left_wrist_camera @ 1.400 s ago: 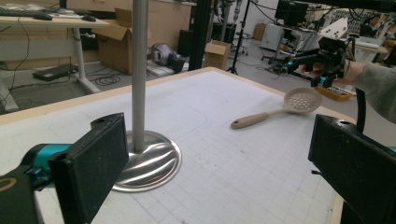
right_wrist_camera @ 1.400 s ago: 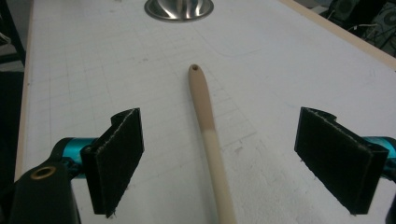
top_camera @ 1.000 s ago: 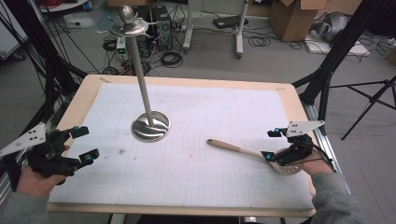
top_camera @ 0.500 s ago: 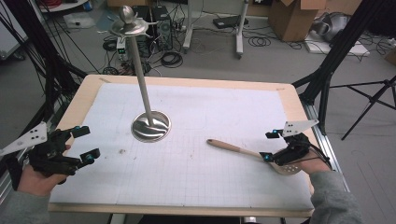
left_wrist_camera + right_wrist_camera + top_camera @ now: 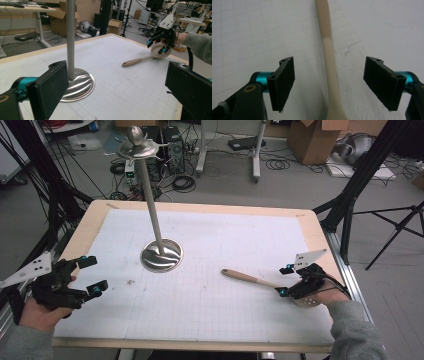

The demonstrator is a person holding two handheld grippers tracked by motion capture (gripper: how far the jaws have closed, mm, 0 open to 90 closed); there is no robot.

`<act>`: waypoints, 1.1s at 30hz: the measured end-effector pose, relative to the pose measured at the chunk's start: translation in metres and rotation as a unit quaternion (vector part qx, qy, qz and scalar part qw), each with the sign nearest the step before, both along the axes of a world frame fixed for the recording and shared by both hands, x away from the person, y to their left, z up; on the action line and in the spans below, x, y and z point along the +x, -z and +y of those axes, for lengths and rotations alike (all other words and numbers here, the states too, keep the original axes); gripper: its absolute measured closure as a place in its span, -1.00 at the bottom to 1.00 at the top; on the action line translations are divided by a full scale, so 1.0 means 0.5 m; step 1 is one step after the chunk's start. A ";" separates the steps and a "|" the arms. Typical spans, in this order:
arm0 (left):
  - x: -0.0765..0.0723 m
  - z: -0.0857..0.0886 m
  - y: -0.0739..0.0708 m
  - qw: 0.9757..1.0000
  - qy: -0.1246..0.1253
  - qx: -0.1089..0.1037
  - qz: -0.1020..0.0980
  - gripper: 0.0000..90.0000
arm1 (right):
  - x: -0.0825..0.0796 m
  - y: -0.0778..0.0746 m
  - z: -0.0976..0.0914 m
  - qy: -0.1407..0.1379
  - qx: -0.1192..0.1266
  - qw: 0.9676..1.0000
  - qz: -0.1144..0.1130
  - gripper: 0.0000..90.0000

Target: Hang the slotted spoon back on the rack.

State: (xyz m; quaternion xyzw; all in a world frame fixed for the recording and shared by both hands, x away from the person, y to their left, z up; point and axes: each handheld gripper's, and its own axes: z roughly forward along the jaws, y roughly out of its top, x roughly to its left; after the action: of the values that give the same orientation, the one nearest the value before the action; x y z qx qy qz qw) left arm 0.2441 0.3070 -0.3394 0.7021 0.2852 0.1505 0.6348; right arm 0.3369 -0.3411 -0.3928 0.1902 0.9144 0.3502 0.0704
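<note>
while my right tongs hang over the slotted spoon, their jaws stand apart on either side of its neck and have just been closing in, with the pads not yet touching it. the spoon lies flat on the worktop toward four o'clock, its wooden handle pointing to ten o'clock at the steel stand, its perforated bowl under my right hand. in the right gripper view the pale neck runs straight up between the two pads, a little nearer the left one.

to do this well, i judge i should centre the neck between the pads before i squeeze, so neither pad shoves it sideways across the paper. i would come down low enough that the pads meet the neck on its flanks, not on its rounded top, and close slowly till it is firm. a grip so near the bowl leaves the long handle free, so it may droop when lifted; i would keep the lift level.

my left tongs rest at eight o'clock, wide apart and empty, facing the stand's base.
</note>
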 end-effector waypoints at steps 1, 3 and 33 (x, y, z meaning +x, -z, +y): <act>0.000 0.000 0.000 1.000 0.000 0.000 0.000 -0.88 | 0.001 0.002 0.002 -0.001 -0.006 1.000 0.001 -0.43; -0.001 0.001 -0.001 1.000 -0.001 -0.001 -0.001 -0.88 | 0.003 0.006 0.005 -0.003 -0.013 1.000 0.006 -0.40; -0.011 0.014 -0.001 1.000 -0.008 -0.002 -0.001 -0.88 | 0.032 0.054 0.035 -0.015 -0.095 0.994 0.041 0.36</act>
State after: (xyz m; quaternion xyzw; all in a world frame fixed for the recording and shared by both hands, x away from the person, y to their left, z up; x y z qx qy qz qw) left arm 0.2387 0.3138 -0.3391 0.6983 0.2905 0.1550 0.6356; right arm 0.3530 -0.3236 -0.4199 0.1827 0.9486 0.2543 0.0453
